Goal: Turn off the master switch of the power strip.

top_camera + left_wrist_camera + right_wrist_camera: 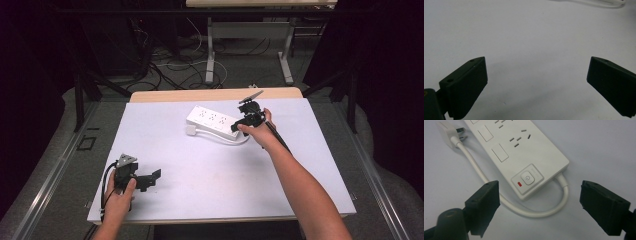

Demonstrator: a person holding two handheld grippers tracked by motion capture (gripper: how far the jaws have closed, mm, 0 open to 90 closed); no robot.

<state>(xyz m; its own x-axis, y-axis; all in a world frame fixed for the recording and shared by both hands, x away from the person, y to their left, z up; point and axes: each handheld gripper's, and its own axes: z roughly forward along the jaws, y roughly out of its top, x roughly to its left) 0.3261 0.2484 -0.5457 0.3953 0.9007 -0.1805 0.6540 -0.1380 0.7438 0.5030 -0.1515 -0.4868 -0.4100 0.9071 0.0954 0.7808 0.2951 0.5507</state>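
Note:
A white power strip (212,120) lies at the back middle of the white tabletop (215,175), with its cord (235,141) looped back to a white plug (191,130) beside it. My right gripper (239,125) hovers over the strip's near end. In the right gripper view its jaws (538,188) stand wide apart, above and either side of the switch end (528,178) and the cord loop (536,213), pressing on nothing. The plug (447,133) lies at upper left there. My left gripper (150,179) rests open at the front left, with bare table between its jaws (537,62).
The white surface runs to a wooden edge (215,94) at the back. Beyond it are a desk frame (210,55) and tangled cables (170,70) on the floor. The person's right forearm (305,190) crosses the table's right half.

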